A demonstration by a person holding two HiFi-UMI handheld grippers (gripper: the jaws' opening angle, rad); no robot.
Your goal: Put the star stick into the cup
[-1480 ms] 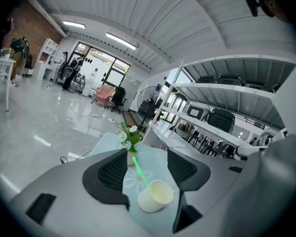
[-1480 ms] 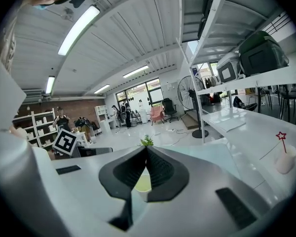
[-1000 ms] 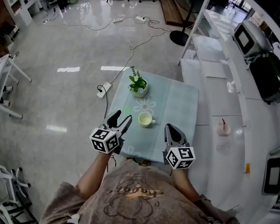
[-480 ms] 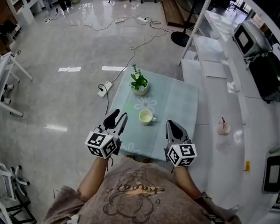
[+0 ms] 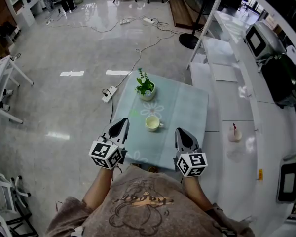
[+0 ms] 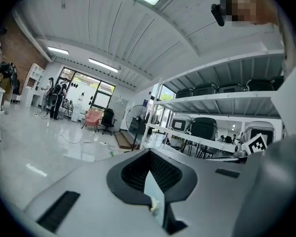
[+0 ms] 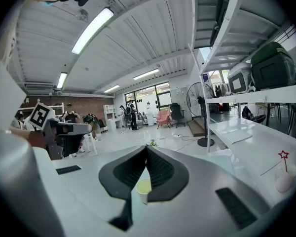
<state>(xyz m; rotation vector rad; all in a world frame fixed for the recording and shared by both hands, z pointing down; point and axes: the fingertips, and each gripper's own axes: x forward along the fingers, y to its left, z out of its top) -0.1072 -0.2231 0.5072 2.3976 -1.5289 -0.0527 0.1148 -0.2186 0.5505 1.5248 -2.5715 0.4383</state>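
Note:
The pale yellow cup stands on the small teal-clothed table; in the right gripper view the cup shows low between the jaws. The red star stick stands upright in a small white holder on the white counter to the right, also the star stick at that view's far right. My left gripper hovers at the table's near left edge, shut with nothing in it. My right gripper is over the near right edge, its jaws together and empty.
A potted green plant sits at the table's far side. White counters with dark appliances run along the right. Cables and a power strip lie on the glossy floor to the left and beyond.
The left gripper's jaws have closed from wide open to shut, and it has drawn slightly back and left. The right gripper has barely moved.

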